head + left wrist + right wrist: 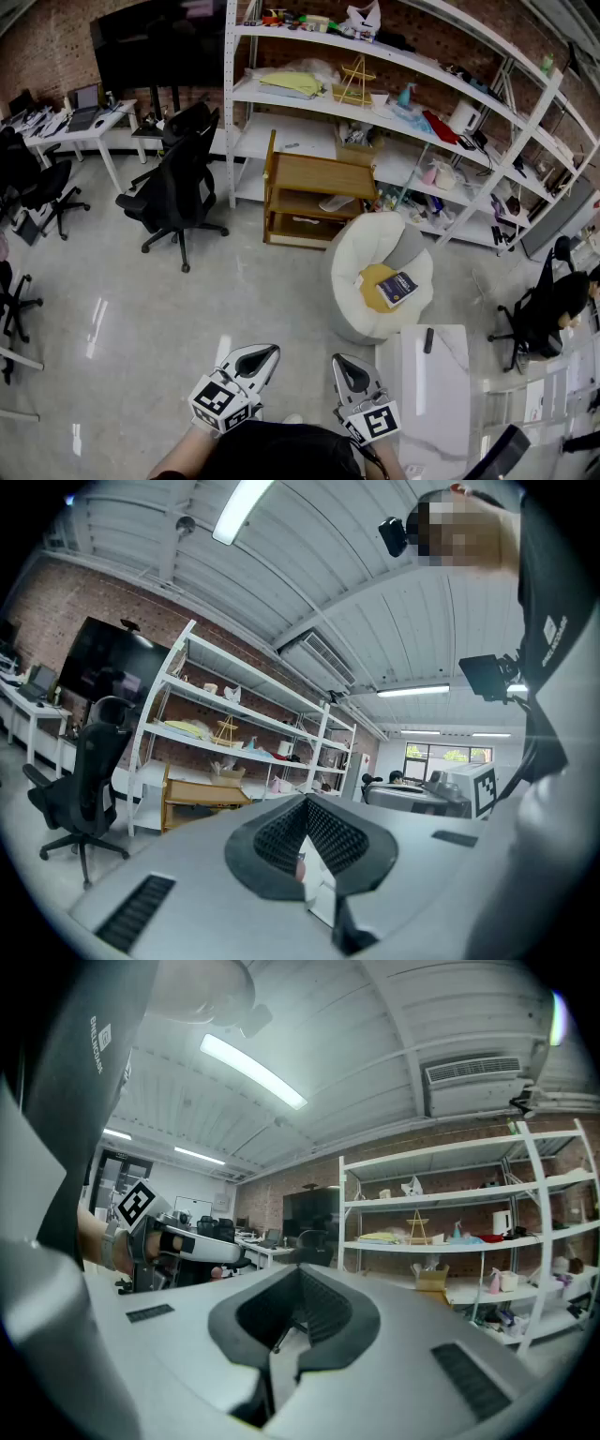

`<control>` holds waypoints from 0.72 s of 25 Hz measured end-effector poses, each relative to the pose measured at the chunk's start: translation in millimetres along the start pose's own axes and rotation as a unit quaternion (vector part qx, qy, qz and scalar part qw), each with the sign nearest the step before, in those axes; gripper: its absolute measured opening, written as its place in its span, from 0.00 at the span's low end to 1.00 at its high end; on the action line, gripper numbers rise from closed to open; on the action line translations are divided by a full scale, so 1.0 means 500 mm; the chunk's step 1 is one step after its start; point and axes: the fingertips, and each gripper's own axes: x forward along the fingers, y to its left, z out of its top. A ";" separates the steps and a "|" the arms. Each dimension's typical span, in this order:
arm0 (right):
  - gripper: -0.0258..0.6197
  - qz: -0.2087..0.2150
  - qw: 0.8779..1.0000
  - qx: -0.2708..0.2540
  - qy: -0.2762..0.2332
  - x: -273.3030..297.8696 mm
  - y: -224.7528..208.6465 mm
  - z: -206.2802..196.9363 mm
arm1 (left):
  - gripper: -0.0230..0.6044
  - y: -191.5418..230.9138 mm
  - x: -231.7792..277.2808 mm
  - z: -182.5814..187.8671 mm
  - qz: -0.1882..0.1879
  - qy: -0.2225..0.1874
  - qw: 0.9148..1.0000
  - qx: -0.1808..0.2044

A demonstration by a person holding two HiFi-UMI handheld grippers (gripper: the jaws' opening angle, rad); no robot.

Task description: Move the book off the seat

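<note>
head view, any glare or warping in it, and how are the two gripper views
Head view: lamp glare streaks the glossy floor, the shelf posts bow outward, yet the book on the seat reads sharp. Left gripper view: strong fisheye, dark rounded corners, a bright ceiling lamp. Right gripper view: the same.

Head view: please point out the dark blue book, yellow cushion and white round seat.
dark blue book (397, 287), head view, cover middle
yellow cushion (373, 283), head view, part left of book
white round seat (361, 246), head view, back rim
</note>
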 end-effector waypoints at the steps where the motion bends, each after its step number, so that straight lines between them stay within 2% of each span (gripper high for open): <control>1: 0.06 0.001 1.000 0.001 0.001 -0.004 -0.008 -0.002 | 0.05 -0.004 0.008 0.001 0.002 0.001 1.000 0.002; 18: 0.06 -0.016 1.000 0.016 -0.009 -0.097 -0.167 -0.036 | 0.05 -0.095 0.167 -0.031 0.002 0.013 1.000 0.006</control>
